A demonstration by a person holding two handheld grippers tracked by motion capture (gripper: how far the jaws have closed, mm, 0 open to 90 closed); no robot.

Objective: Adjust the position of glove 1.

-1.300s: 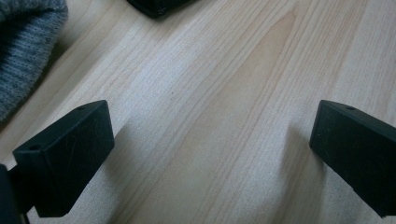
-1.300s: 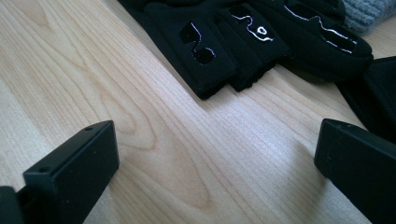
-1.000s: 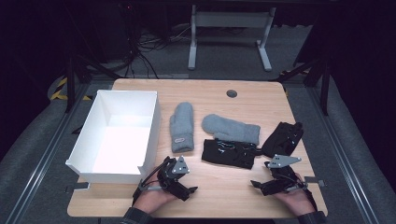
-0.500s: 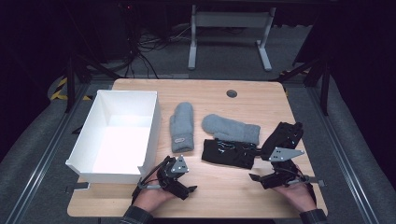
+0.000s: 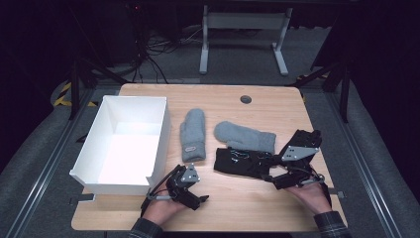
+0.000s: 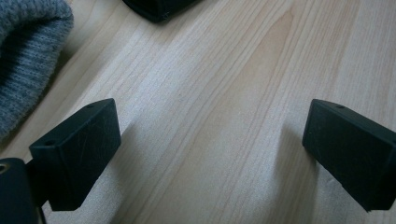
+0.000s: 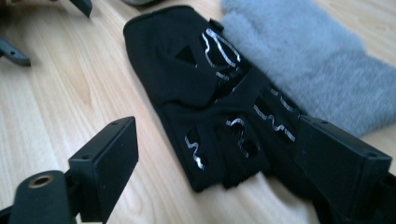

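Right gripper (image 5: 270, 177): jaws wide, closing slightly just now, empty, poised at the black glove's (image 5: 242, 161) end.
Left gripper (image 5: 200, 200): spread wide over bare table (image 5: 277, 106), holding nothing.
Black glove: flat, overlapping grey mitten (image 5: 245, 135); silver markings unreadable.
Other mitten (image 5: 192, 135): small cuff label, illegible.

I count two grey mittens (image 5: 192, 135) (image 5: 244, 136), both beyond my grippers, and two black gloves (image 5: 237, 161) (image 5: 306, 139), one just ahead of my right gripper (image 5: 271, 177), the other just past it. One white box (image 5: 159, 136) sits beyond my left gripper (image 5: 200, 200).
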